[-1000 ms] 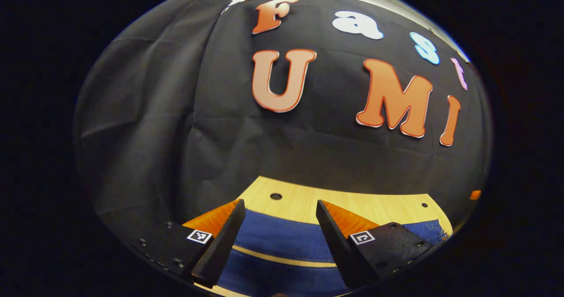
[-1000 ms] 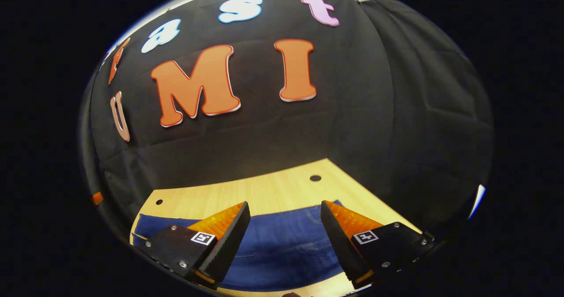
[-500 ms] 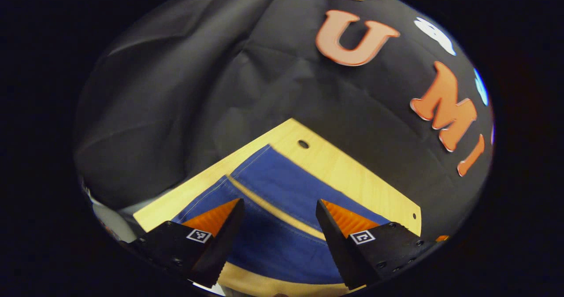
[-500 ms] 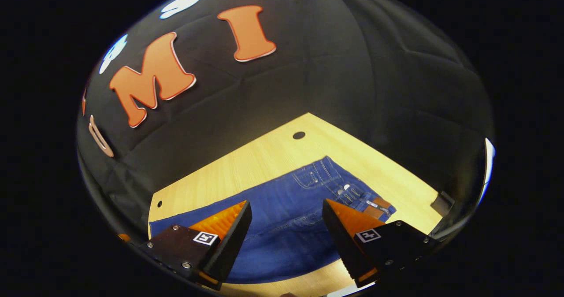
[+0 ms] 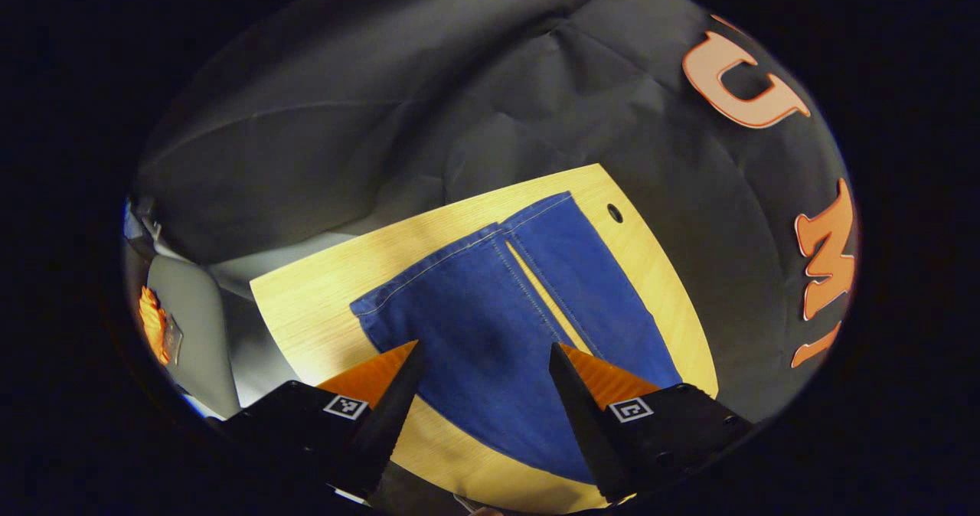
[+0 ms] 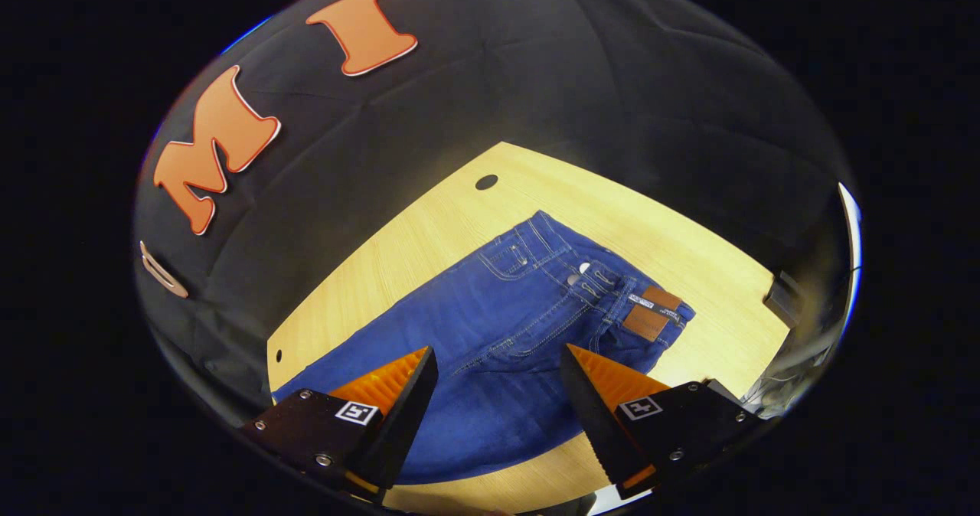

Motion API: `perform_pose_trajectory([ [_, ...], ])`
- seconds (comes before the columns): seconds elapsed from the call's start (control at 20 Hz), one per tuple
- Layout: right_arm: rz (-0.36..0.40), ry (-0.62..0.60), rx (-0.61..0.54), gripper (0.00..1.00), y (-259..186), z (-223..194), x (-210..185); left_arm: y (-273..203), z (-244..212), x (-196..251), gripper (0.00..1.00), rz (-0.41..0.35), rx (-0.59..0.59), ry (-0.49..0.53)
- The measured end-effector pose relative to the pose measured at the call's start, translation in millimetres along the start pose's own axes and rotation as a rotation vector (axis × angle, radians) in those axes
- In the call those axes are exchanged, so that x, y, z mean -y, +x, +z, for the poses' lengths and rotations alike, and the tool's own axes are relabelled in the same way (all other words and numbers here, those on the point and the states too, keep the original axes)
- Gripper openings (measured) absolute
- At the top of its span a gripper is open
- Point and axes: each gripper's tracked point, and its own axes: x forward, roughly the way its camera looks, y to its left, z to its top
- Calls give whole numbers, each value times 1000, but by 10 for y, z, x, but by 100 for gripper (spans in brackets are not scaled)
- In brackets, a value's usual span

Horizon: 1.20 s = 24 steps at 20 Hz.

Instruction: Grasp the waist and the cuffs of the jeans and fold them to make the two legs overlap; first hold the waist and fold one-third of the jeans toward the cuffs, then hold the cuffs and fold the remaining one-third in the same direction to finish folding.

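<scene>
The blue denim jeans (image 5: 505, 324) are lying flat and unfolded on the pale wooden desk (image 5: 321, 309), both legs side by side. Their long axis is running from the cuffs (image 5: 467, 240), ahead of the left tongs (image 5: 484, 416), to the waist (image 6: 605, 286), ahead of the right tongs (image 6: 498, 416). Both tongs are hovering wide apart, holding nothing. Judgement: each is nearer its own end.
</scene>
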Motion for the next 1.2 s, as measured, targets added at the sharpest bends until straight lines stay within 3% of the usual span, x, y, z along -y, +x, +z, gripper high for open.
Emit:
perform_pose_trajectory([
  [0.5, -72, 83, -90, 98, 190, -202, 457, 218, -236, -518, 99, 38, -81, -185],
  [0.95, -100, 173, -129, 99, 383, -276, 758, 583, -20, -309, 92, -113, -25, -191],
  [1.05, -110, 185, -136, 99, 401, -292, 829, 638, 81, -233, 82, -131, -12, -188],
  [1.15, -113, 186, -138, 99, 421, -293, 875, 763, 70, -249, 67, -99, -15, -183],
  [1.2, -116, 187, -135, 99, 422, -296, 908, 859, 65, -253, 47, -86, -8, -193],
])
